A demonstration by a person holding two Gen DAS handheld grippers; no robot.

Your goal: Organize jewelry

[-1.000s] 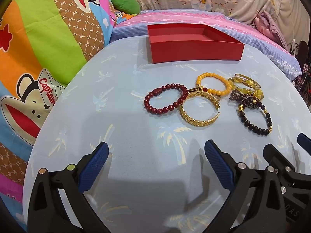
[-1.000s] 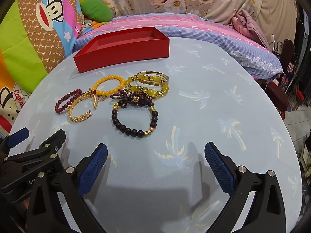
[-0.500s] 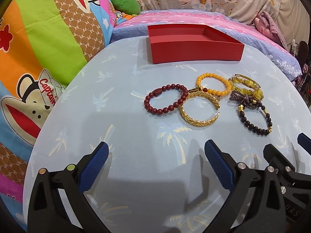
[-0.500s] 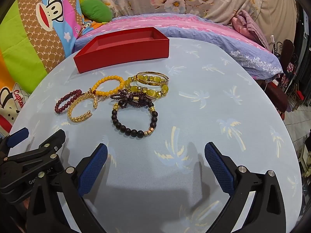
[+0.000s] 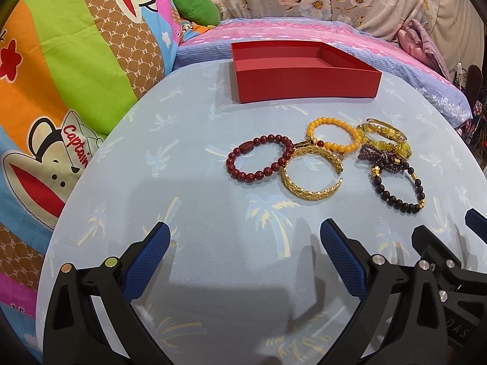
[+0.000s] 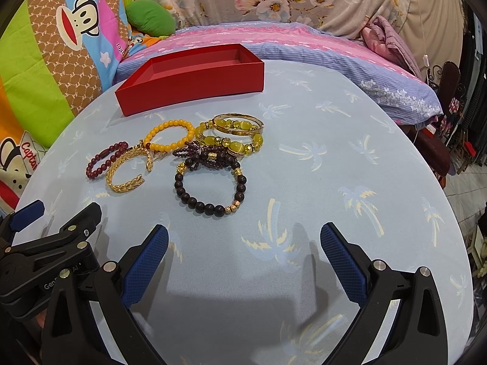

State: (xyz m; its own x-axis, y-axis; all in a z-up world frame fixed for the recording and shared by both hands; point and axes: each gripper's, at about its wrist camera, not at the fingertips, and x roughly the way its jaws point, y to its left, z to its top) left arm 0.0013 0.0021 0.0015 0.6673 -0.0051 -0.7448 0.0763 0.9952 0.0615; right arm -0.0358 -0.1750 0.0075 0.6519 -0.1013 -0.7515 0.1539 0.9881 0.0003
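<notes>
Red cardboard box point(image 5: 304, 82), empty as far as its floor shows, sits at upper centre of the left wrist view on a pale blue palm-print cloth point(image 5: 188, 200); the bracelets lie in a cluster just below it, all outside the box. Left gripper point(image 5: 243, 255) and right gripper point(image 6: 243, 255) both stand spread wide with nothing between the blue pads, low in their frames and well short of the jewelry. Dark red bead bracelet point(image 5: 258, 161) touches the gold cuff point(image 5: 312, 175), whose open end faces lower right; the orange bead bracelet point(image 5: 333, 137) overlaps the cuff's upper edge. At right of the cluster, the yellow-green stone bracelets point(image 6: 234, 135), a tangled purple bead strand point(image 6: 207, 156) and the black bead bracelet point(image 6: 210, 188) lie knotted together. Likely faults: a pinch on one piece drags its neighbour along; round beads roll out of the pads; the rigid cuff pivots or skids; soft cloth bunches under a low approach
</notes>
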